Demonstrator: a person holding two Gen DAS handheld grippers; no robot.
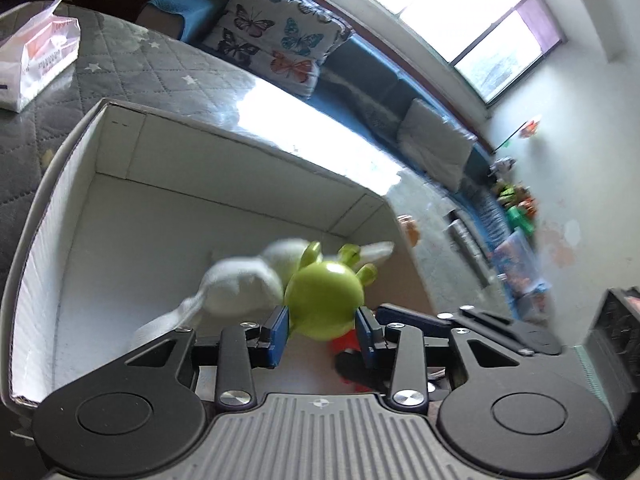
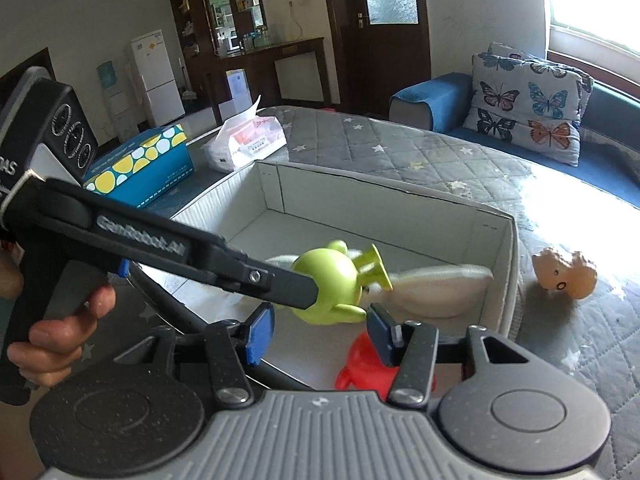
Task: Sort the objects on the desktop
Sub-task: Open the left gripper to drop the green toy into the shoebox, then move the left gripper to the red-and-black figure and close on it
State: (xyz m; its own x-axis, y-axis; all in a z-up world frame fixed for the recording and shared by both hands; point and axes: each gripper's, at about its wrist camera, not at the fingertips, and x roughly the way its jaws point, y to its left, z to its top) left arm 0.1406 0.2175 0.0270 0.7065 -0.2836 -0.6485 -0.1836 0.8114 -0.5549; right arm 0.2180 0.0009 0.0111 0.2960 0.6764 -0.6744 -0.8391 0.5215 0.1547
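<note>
A lime-green toy figure point(image 1: 324, 300) with a round body hangs over the open white cardboard box point(image 1: 240, 136). My left gripper point(image 1: 322, 326) is shut on it, blue pads pressing on both sides of the body. In the right wrist view the left gripper's fingers point(image 2: 296, 288) reach in from the left, a hand on the handle, gripping the green toy point(image 2: 324, 276). My right gripper point(image 2: 320, 336) stands open just below it with nothing between its pads. A white plush point(image 2: 436, 288) and a red toy point(image 2: 364, 364) lie in the box point(image 2: 360, 196).
A tan doll head point(image 2: 564, 274) lies on the quilted grey cover right of the box. Behind the box sit a white tissue pack point(image 2: 248, 140) and a blue dotted tissue box point(image 2: 140, 168). A butterfly pillow point(image 2: 528, 108) rests on the blue sofa beyond.
</note>
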